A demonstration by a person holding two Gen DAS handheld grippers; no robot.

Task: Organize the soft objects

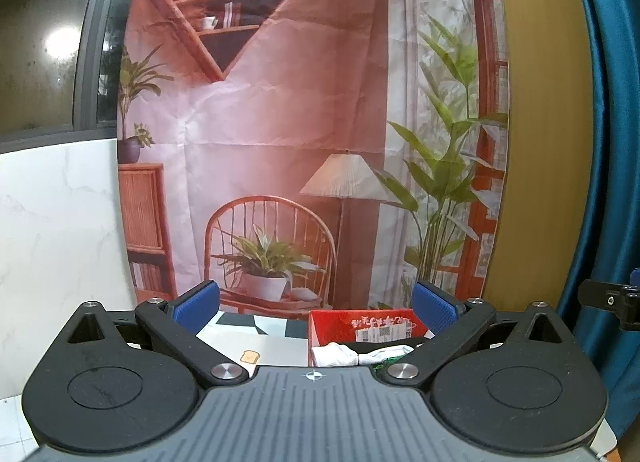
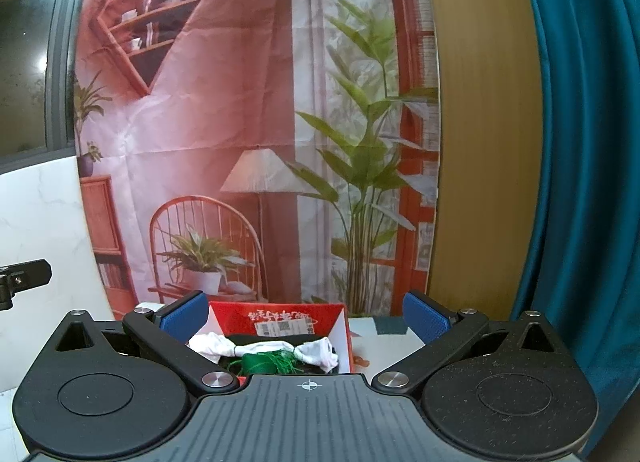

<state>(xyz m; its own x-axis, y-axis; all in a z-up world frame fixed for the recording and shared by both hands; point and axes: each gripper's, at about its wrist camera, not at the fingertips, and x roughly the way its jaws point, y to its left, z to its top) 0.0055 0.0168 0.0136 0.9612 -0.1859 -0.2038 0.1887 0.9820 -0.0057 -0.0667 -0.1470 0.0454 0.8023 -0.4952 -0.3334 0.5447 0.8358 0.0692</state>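
Both grippers were raised and level, facing the printed backdrop (image 2: pixel 224 110) more than the worktop, and neither held anything. The left gripper (image 1: pixel 316 308) had its blue pads wide apart with nothing between them; the right gripper (image 2: pixel 306 312) was spread just as wide and just as empty.

The soft things already lay in the red box (image 2: pixel 344 326): a white cloth (image 2: pixel 316 352) twisted and tied at its middle, draped across the box, with a green bundle (image 2: pixel 260 364) of stringy material just in front of it and something dark beneath, too shadowed to name. In the left view the same red box (image 1: pixel 320 326) sat low and right of centre, the white cloth (image 1: pixel 336 354) showing over its near wall.

By the look of it, this was a pause between placements, or the end of the packing; no loose soft item showed on the checkered worktop (image 1: pixel 256 326), though most of that surface was hidden behind the gripper bodies. A small toast-shaped mark (image 1: pixel 250 357) on the worktop looked printed rather than loose.

The box stood ahead of and below the right gripper, roughly centred between its pads; for the left it lay towards the right-hand pad. Any further move would call for tilting downward first, since the contents sat well under the line of the fingers.
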